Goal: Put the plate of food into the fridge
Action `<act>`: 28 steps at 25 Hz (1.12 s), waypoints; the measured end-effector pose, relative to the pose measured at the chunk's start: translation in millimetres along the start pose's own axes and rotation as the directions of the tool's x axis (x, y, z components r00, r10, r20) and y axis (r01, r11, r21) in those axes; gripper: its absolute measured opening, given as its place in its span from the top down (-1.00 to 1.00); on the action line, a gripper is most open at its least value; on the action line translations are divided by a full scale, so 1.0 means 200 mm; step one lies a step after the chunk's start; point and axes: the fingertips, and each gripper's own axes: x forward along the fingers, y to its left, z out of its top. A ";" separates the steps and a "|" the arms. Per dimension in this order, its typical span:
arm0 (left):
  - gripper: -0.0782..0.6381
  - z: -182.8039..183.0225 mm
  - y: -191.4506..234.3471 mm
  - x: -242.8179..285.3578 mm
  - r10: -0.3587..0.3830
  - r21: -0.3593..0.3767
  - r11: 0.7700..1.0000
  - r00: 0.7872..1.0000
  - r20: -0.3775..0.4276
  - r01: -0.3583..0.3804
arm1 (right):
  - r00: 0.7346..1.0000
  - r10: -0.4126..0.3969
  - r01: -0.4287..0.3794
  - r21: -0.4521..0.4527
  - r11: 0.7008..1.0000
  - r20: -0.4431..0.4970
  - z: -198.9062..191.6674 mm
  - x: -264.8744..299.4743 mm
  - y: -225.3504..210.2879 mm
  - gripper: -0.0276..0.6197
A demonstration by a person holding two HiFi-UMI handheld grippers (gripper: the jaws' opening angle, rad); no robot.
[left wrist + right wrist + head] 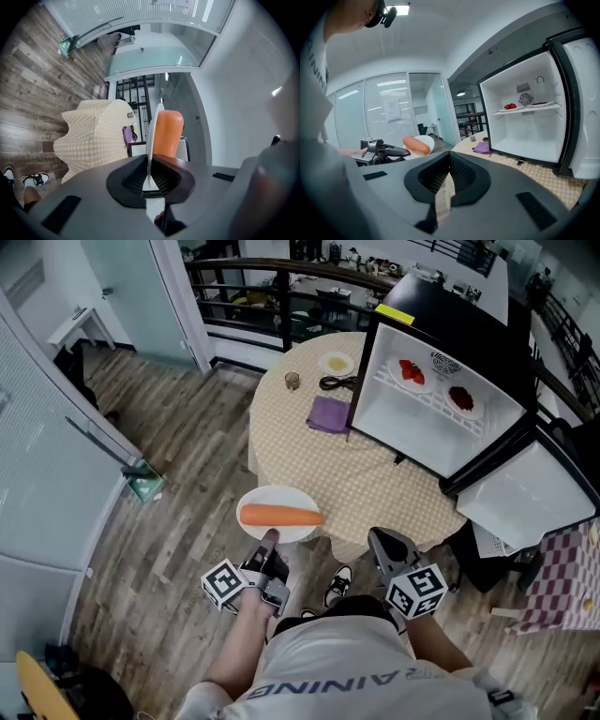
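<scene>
**Carrying the plate (265,495) to the open fridge (405,425)**
We are clamping the left claw (269,540) on its near rim, holding it level at the desk's (375,488) near edge so the carrot (279,515) cannot roll; the right claw (379,542) is idling closed and empty.

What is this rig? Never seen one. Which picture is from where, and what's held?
No robot here: a person holds a two-jaw gripper in each hand. The head view comes from a camera on the person's head, looking down; the other two come from cameras riding on each gripper, looking along its jaws. The left gripper is shut on the rim of a round white plate carrying a long orange piece of food, likely a carrot. The right gripper is shut and empty. Ahead stands a round table with a beige checked cloth, bearing a small black fridge with its door open, a purple cloth and a small glass.
</scene>
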 end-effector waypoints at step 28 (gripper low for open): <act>0.71 -0.49 -0.07 1.39 0.055 0.044 0.998 0.941 -0.333 -0.042 | 0.971 -0.235 0.227 0.147 0.963 0.041 0.11 -0.03 -0.96 0.85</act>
